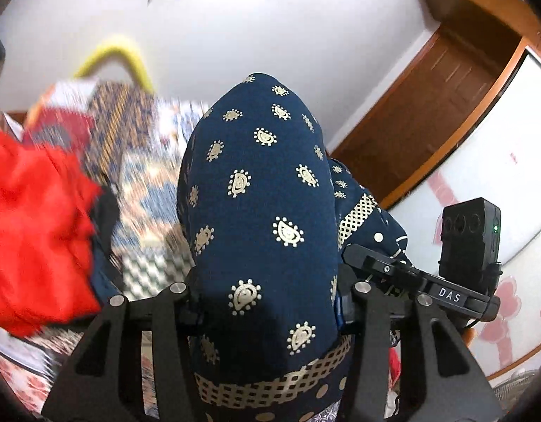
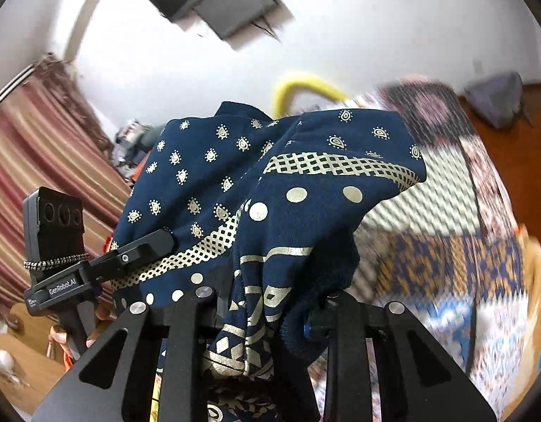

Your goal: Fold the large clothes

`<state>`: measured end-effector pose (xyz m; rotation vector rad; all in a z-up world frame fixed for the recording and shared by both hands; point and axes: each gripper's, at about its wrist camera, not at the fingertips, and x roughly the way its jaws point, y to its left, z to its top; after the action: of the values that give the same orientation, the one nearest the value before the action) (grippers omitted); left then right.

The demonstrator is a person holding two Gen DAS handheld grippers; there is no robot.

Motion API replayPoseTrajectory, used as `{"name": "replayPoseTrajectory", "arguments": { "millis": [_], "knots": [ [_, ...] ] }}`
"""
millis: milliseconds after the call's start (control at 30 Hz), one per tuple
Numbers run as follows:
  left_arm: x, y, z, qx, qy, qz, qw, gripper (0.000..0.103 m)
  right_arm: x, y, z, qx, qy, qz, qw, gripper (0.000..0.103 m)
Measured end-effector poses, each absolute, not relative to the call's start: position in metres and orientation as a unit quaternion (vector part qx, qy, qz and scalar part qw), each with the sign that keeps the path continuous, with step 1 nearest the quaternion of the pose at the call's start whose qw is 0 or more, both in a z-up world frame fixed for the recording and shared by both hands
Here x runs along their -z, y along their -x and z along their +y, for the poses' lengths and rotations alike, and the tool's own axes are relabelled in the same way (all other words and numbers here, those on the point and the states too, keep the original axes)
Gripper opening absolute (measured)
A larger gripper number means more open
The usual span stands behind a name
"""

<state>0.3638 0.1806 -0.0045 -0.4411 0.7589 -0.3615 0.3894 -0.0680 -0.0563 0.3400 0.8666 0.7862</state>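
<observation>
A navy garment [image 1: 263, 183] printed with cream paisley dots and a checked border hangs lifted in the air. In the left wrist view it drapes over my left gripper [image 1: 266, 299], whose jaws are closed on a thick fold and whose fingertips are hidden under the cloth. My right gripper [image 2: 266, 302] pinches a bunched edge of the same garment [image 2: 305, 183], which billows up ahead of it. Each view shows the other gripper close alongside: the right gripper [image 1: 411, 274] and the left gripper [image 2: 105, 267], both against the cloth.
A patterned bedspread [image 2: 446, 246] lies below, blurred. A red cloth [image 1: 34, 232] is bunched at the left on the bedspread [image 1: 147, 183]. A yellow curved object [image 1: 126, 59] stands beyond it. A wooden door [image 1: 439, 105] is at the right, a striped curtain [image 2: 42, 147] at the left.
</observation>
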Motion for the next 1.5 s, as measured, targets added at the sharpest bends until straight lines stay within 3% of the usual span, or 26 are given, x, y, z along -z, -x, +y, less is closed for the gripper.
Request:
{"name": "replayPoseTrajectory", "arguments": {
  "millis": [200,333,600,700,767,867,1000,1500],
  "knots": [
    [-0.047,-0.355,0.248,0.139,0.213,0.316,0.914,0.050,0.005,-0.396,0.001,-0.415,-0.135,0.369,0.821,0.023],
    [-0.053,-0.348,0.303,0.106,0.217,0.303,0.922,0.050,-0.001,-0.401,0.063,-0.446,-0.118,0.370,0.806,0.023],
    [0.035,-0.361,0.423,0.021,0.258,0.360,0.896,0.053,0.079,-0.431,0.189,-0.466,-0.095,0.445,0.759,0.025],
    [0.070,-0.376,0.439,-0.008,0.241,0.393,0.887,0.058,0.127,-0.442,0.220,-0.433,-0.054,0.471,0.767,0.033],
    [0.085,-0.381,0.444,-0.005,0.242,0.393,0.887,0.066,0.150,-0.446,0.224,-0.423,-0.045,0.476,0.770,0.037],
    [0.092,-0.383,0.440,-0.004,0.216,0.390,0.895,0.074,0.149,-0.459,0.209,-0.410,-0.033,0.467,0.783,0.052],
    [0.089,-0.377,0.439,-0.011,0.211,0.390,0.897,0.077,0.131,-0.453,0.199,-0.391,-0.035,0.470,0.791,0.059],
    [0.042,-0.287,0.385,-0.092,0.111,0.371,0.917,0.079,0.097,-0.394,0.130,-0.336,0.028,0.425,0.840,0.061]
  ]
}}
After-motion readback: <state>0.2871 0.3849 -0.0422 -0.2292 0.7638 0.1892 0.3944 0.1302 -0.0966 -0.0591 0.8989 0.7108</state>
